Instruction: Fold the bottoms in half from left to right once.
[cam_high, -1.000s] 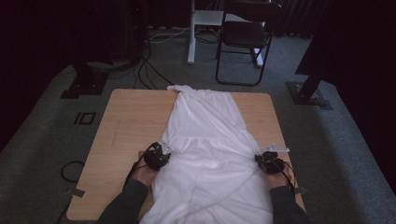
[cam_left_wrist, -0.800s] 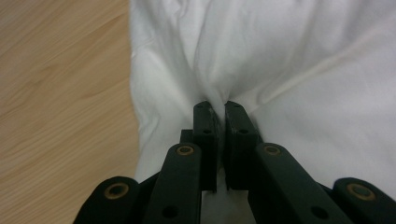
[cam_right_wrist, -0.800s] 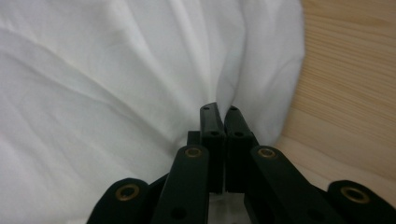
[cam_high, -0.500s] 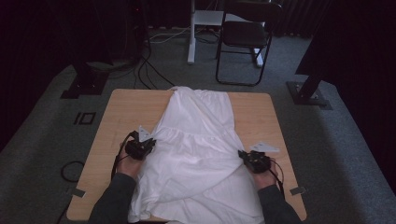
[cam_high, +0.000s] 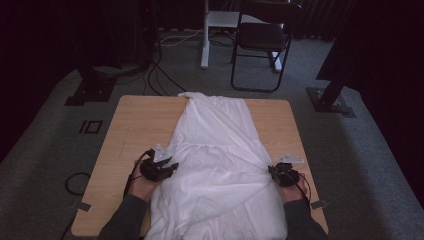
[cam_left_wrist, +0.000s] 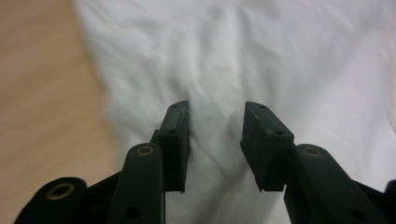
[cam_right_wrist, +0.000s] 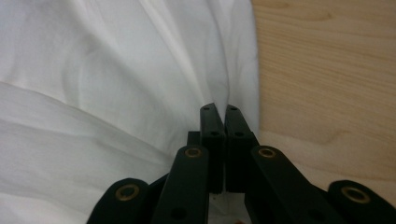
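**A:** What do we have on the table (cam_high: 130, 125)?

**B:** One white garment (cam_high: 215, 150), laid lengthwise down the middle. The narrow end is at the far edge and the wide end hangs over the near edge, between the person's forearms. Bare wood shows on both sides of it.

**A:** Left gripper (cam_high: 159, 169)?

**B:** We see it at the garment's left edge, about halfway down the cloth, held in the person's left hand (cam_high: 142, 184). In the left gripper view the left gripper (cam_left_wrist: 215, 122) has its jaws apart, a clear gap between them. White cloth (cam_left_wrist: 261, 60) lies under and beyond them, with a soft ridge of fabric running up through the gap. We can't tell if the jaws touch the cloth. The table (cam_left_wrist: 42, 93) shows left of the hem.

**A:** Right gripper (cam_high: 283, 175)?

**B:** At the garment's right edge, roughly level with the left one. In the right gripper view the right gripper (cam_right_wrist: 219, 114) has its jaws pressed together, pinching the cloth (cam_right_wrist: 116, 79) right at its edge. Folds fan out from the pinch point. The bare table (cam_right_wrist: 327, 79) sits just right of it.

**A:** Anything else in the high view?

**B:** A black chair (cam_high: 265, 40) stands on the carpet beyond the table, and cables (cam_high: 160, 70) trail across the floor at the far left.
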